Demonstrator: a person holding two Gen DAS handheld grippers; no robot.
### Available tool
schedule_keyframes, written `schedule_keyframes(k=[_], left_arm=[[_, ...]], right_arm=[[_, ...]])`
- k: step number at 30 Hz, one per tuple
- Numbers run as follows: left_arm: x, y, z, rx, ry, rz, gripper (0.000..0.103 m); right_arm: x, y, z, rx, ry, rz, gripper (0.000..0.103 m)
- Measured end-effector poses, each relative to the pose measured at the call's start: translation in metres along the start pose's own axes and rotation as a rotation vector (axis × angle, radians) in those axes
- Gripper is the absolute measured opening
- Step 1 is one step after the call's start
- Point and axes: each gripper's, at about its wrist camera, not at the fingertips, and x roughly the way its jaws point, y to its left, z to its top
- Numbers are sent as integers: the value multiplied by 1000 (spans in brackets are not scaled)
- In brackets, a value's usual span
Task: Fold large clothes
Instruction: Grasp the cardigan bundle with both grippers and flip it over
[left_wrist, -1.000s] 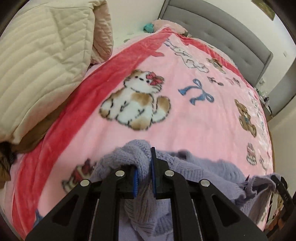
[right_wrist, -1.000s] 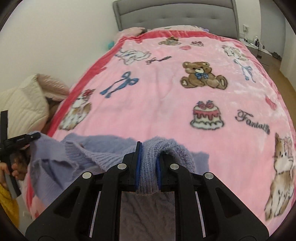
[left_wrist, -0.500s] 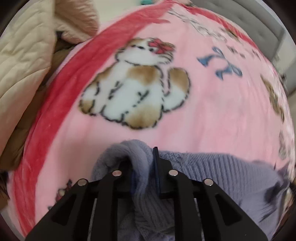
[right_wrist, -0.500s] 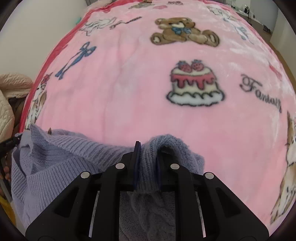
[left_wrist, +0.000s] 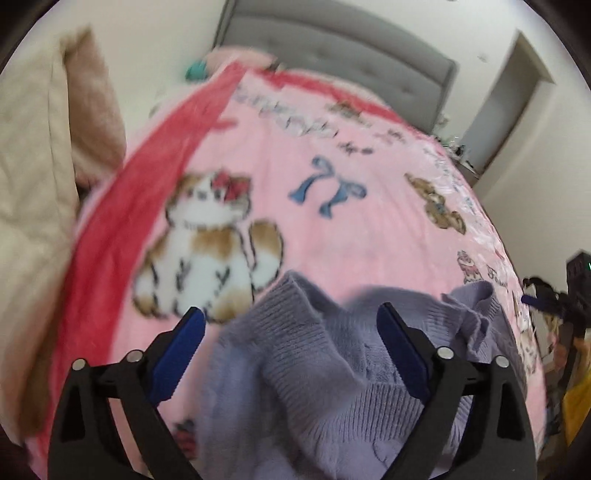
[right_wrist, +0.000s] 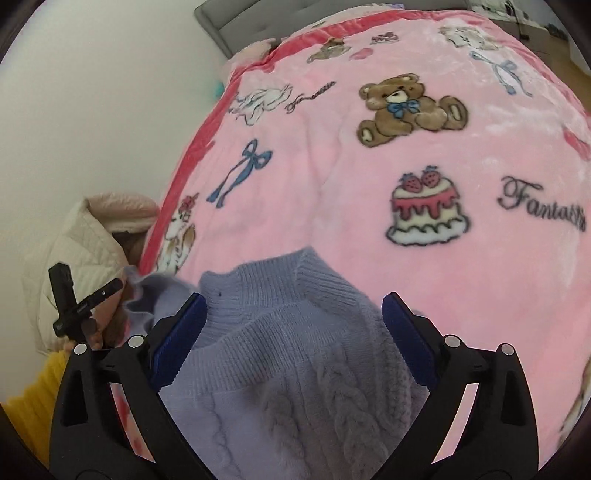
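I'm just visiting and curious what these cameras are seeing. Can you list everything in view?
sweater: one, lilac knit, lying on the blanket's near end.
blanket: one, pink with a red border and printed animals, covering the bed.
headboard: one, grey, far end.
quilted jacket: one, cream, beside the bed.
left gripper: one, black with blue pads, open over the sweater.
right gripper: one, same colours, open over the sweater.

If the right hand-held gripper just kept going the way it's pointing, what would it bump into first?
Most likely the lavender sweater lying between its open blue pads, with the pink blanket under and beyond it. The right hand-held gripper points down at the knit; depth is hard to judge.
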Motion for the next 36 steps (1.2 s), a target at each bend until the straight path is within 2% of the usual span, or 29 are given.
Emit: schedule_keyframes(k=[2,4,6,8,10,11,13,14,15,16,18,20,22,24,27,29,31,33,34,35,36], left_arm=[[-7,-1,-5,76,35,62,95],[-12,-3,-21,133,88,92,95],[-24,-3,-52,164,127,88,95],[-34,-6,-87,197,177,83,95],[-34,-9,-120,223,238,95,95],[-32,-9,-130,221,260,98,95],[-24,-7,-150,183,304,76,94],[-19,-6,-159,163,319,78,81],[-15,-7,-165,159,329,80,58],[-10,-9,-169,154,342,85,49],[-9,-15,-169,144,323,145,26],[-20,-20,-161,140,285,175,20],[-34,-18,-158,129,235,206,19],[-48,-10,-158,104,188,230,18],[-44,5,-173,58,230,245,18],[-31,10,-182,60,255,265,18],[-22,11,-185,63,262,272,19],[-19,11,-183,52,243,251,24],[-24,10,-180,64,225,247,27],[-29,10,-179,72,205,232,34],[-36,7,-179,83,183,221,49]], right_arm=[[-2,4,-10,-90,59,-66,92],[-3,3,-28,-138,93,-98,90],[-9,6,-58,-199,122,-124,82],[-13,14,-94,-287,159,-146,81],[-9,22,-128,-378,202,-205,81],[-7,24,-138,-405,212,-232,81],[0,27,-154,-439,209,-259,72],[5,27,-157,-441,215,-261,66],[14,24,-160,-427,253,-248,45],[19,24,-159,-415,271,-240,20],[18,28,-156,-411,256,-248,15],[6,39,-150,-450,220,-277,13],[-10,45,-143,-487,185,-342,13],[-22,37,-137,-471,173,-385,13],[-24,9,-132,-367,167,-407,13],[-7,-11,-137,-343,207,-460,12],[7,-22,-141,-310,233,-443,13],[12,-22,-141,-298,214,-444,19],[10,-21,-139,-285,203,-424,30],[3,-18,-136,-269,188,-391,35],[-9,-13,-133,-250,157,-317,42]])
